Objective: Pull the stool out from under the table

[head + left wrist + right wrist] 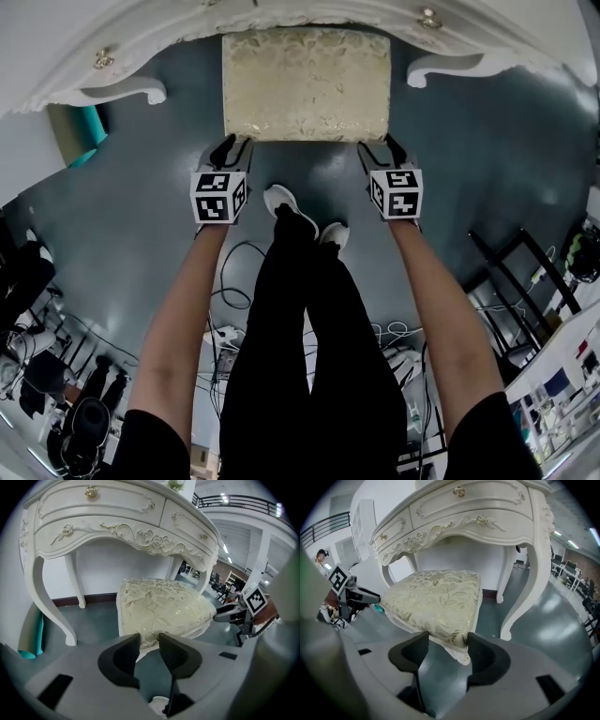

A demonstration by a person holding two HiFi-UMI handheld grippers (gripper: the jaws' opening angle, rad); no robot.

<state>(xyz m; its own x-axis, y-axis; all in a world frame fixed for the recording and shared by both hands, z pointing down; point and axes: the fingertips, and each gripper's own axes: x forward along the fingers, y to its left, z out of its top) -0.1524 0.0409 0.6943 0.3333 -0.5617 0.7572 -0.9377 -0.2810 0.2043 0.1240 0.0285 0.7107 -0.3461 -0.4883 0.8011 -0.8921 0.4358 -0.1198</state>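
Note:
The stool (306,84), with a cream floral cushion and a white frame, stands partly under the white carved table (122,80). My left gripper (230,145) is at its front left corner. In the left gripper view the left gripper (147,641) has its pads close together, pressing on the edge of the stool (159,606). My right gripper (384,148) is at the front right corner. In the right gripper view the right gripper (446,644) is wide apart, with the corner of the stool (436,597) between the pads, which do not touch it.
The table's curved legs (51,606) (529,588) stand either side of the stool. A teal object (80,131) leans under the table's left end. The person's shoes (291,202) are just behind the stool. Cables (234,272) and a black frame (516,272) lie further back.

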